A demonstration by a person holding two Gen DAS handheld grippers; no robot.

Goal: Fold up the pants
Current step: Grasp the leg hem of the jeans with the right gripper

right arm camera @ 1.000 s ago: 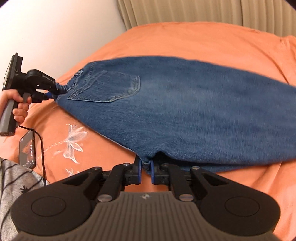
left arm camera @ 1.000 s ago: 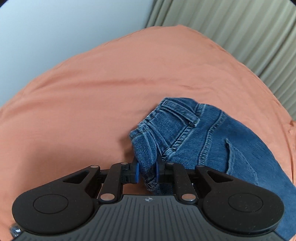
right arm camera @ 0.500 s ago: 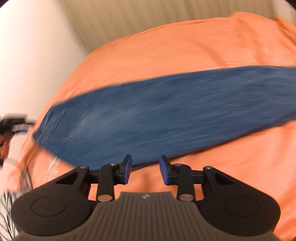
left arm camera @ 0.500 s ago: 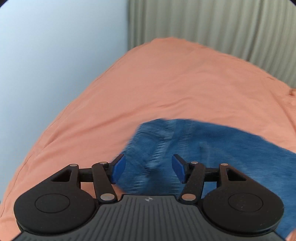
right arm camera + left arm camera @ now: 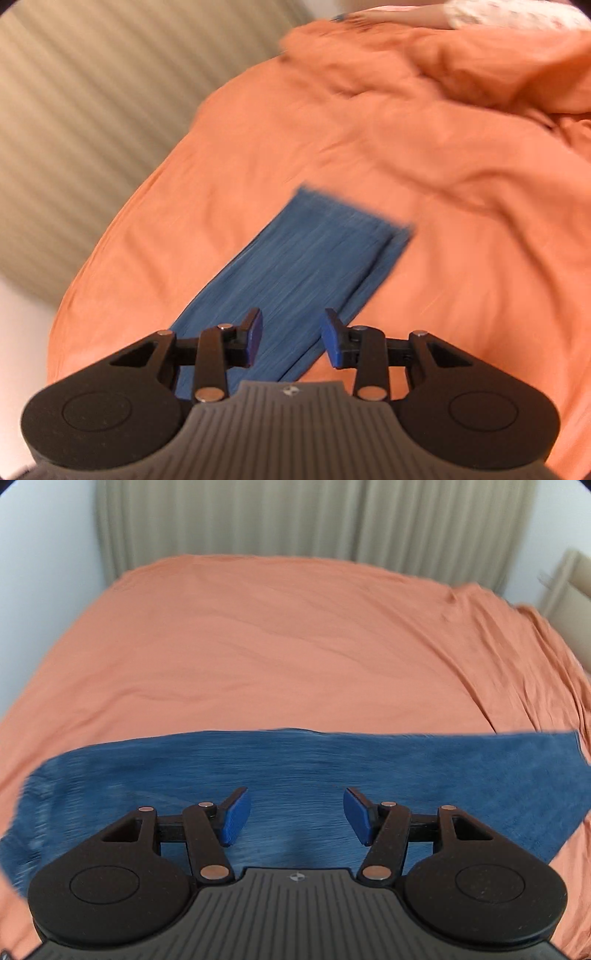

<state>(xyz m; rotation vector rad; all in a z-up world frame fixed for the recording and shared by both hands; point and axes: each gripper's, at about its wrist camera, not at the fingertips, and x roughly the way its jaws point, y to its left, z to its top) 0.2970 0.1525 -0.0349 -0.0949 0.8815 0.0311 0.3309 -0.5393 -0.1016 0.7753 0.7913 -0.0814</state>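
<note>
Flat denim pants — rumpled orange bedsheet

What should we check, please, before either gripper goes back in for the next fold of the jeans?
1. Left gripper open and empty: ok.
2. Right gripper open and empty: ok.
3. Jeans lying flat on the orange bedspread: ok, one long strip.
4. Legs stacked evenly: not ok, a lower layer's edge peeks out in the right wrist view.
5. Waistband position: cannot tell, motion blur.
6. Hem end within view: ok.
</note>
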